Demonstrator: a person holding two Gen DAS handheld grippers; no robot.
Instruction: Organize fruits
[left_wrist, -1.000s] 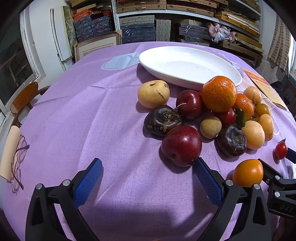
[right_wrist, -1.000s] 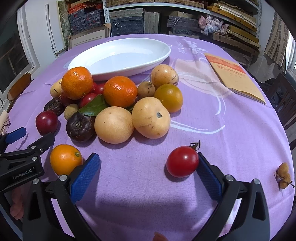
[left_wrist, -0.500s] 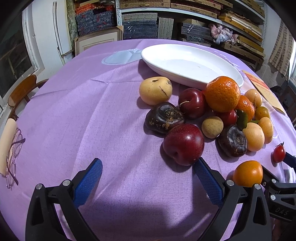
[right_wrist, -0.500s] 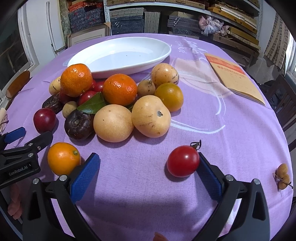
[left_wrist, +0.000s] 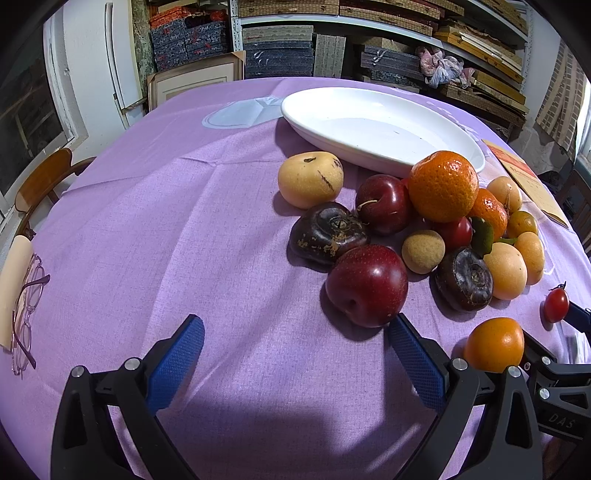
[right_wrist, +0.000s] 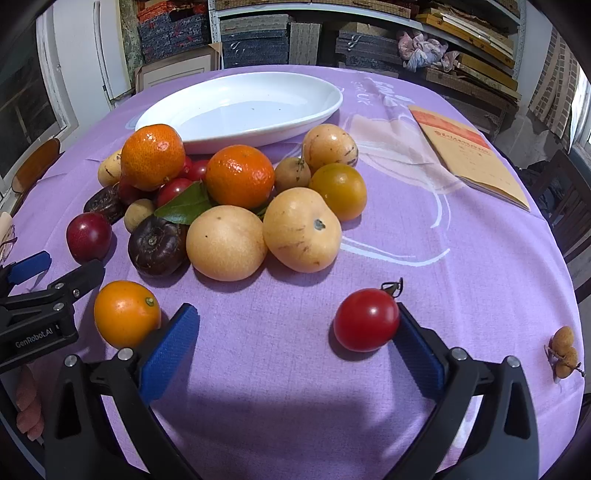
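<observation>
A pile of fruit lies on the purple tablecloth in front of an empty white oval plate (left_wrist: 332, 146) (right_wrist: 258, 137). My left gripper (left_wrist: 295, 354) is open and low over the cloth. Its right finger's tip is at the near side of a dark red plum (left_wrist: 367, 286). My right gripper (right_wrist: 295, 339) is open too. A red cherry tomato (right_wrist: 365, 319) rests against the inside of its right finger, and a small orange fruit (right_wrist: 125, 319) sits just outside its left finger. Tangerines (right_wrist: 153, 157), yellow pears (right_wrist: 301, 230) and dark mangosteens (left_wrist: 327, 232) make up the pile.
An orange booklet (right_wrist: 469, 155) lies at the right of the table and a small longan cluster (right_wrist: 563, 350) sits near the right edge. Glasses (left_wrist: 26, 314) rest at the left edge beside a wooden chair (left_wrist: 40, 177). Shelves of stacked boxes stand behind.
Both views have drifted only slightly; the fruit sits where it was. Both grippers remain open with nothing held.
</observation>
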